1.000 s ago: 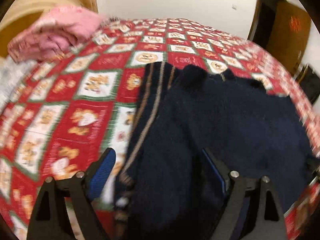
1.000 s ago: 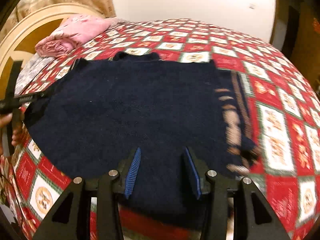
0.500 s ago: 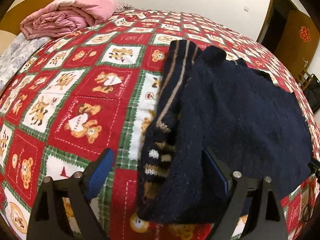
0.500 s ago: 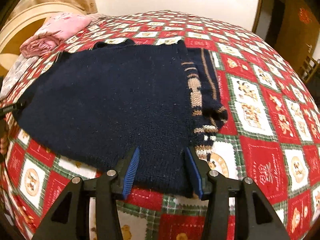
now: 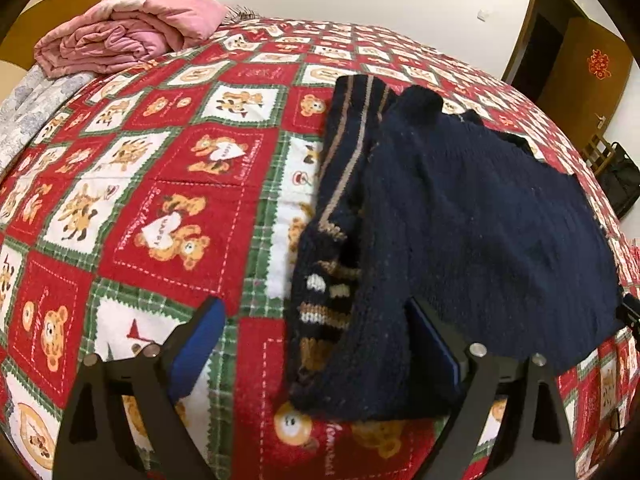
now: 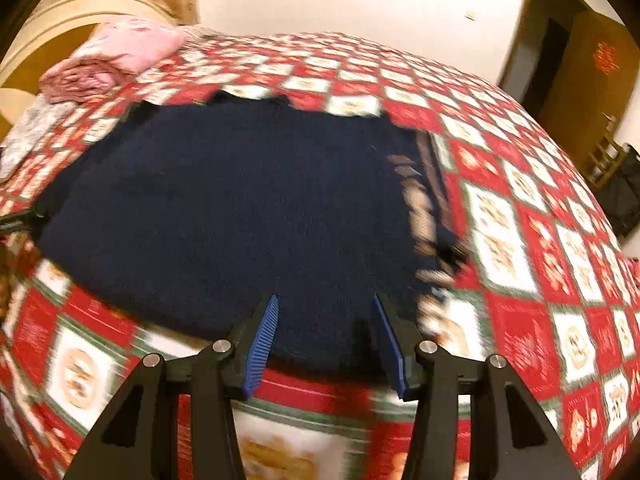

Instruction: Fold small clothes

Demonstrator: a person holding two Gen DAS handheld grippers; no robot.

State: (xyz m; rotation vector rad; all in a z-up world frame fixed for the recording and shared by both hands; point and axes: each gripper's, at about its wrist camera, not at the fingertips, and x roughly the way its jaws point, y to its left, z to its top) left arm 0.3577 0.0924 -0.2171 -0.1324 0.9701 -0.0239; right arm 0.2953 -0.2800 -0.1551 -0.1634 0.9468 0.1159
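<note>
Red, white and green patchwork with teddy-bear squares covers the bed (image 5: 168, 184), which fills most of both views and curves away toward a pale wall at the top of the frame; a cream and wood headboard (image 6: 48, 24) shows at the upper left of the right wrist view. A dark navy knitted sweater (image 5: 472, 216) lies flat on the cover, spreading over the centre and right of the left wrist view and over the centre and left of the right wrist view (image 6: 240, 208), where the picture is blurred; its sleeve (image 5: 340, 184), striped in tan and white, is folded in along the sweater's edge, left of centre in the left wrist view and at centre right in the right wrist view. A folded pink quilt (image 5: 128, 28) sits at the upper left of the frame, with a grey patterned cloth (image 5: 28, 120) just below it at the left edge; a brown door (image 5: 592, 64) stands at the upper right. The left gripper (image 5: 316, 344) has its jaws spread wide at the bottom of the frame, one blue pad over bare cover and the other against the sweater's lower edge, the cuff end of the sleeve between them, not pinched. The right gripper (image 6: 326, 340) holds its jaws about half apart at the bottom centre, straddling the sweater's near hem; whether the pads press on the knit I cannot tell.
</note>
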